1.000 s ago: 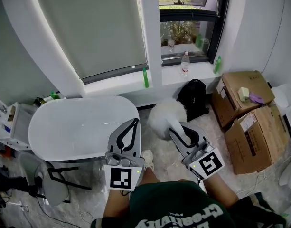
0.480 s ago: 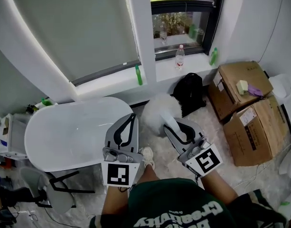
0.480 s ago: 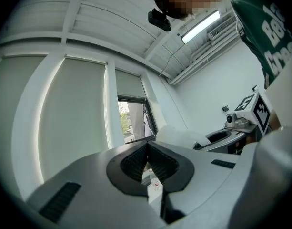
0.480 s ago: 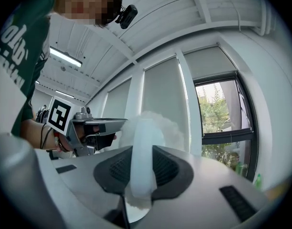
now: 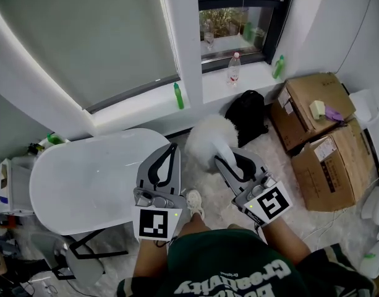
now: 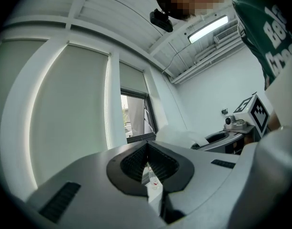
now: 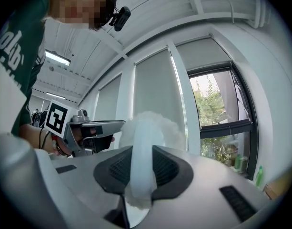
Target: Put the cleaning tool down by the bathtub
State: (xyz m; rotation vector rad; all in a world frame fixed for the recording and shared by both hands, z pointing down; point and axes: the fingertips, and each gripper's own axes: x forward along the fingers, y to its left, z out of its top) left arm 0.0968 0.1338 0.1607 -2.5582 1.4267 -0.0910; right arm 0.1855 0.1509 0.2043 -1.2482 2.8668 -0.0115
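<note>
The cleaning tool is a fluffy white duster (image 5: 209,141) on a pale handle (image 7: 141,161). My right gripper (image 5: 225,161) is shut on that handle, and the fluffy head (image 7: 150,125) sticks out beyond the jaws, above the floor just right of the bathtub's end. The white oval bathtub (image 5: 84,178) lies at the left under the window wall. My left gripper (image 5: 172,147) hovers over the tub's right end, its tips touching and nothing between them. In the left gripper view, the left gripper (image 6: 146,147) points at the window.
A black backpack (image 5: 248,119) leans under the window sill behind the duster. Two cardboard boxes (image 5: 313,110) (image 5: 328,172) stand at the right. Bottles (image 5: 177,96) (image 5: 234,70) stand on the sill. A chair (image 5: 65,258) stands in front of the tub. My shoe (image 5: 193,203) is between the grippers.
The head view has drifted, so the tub and window sit a little differently in the picture. Both grippers keep their pose, and the right one still holds the duster.
</note>
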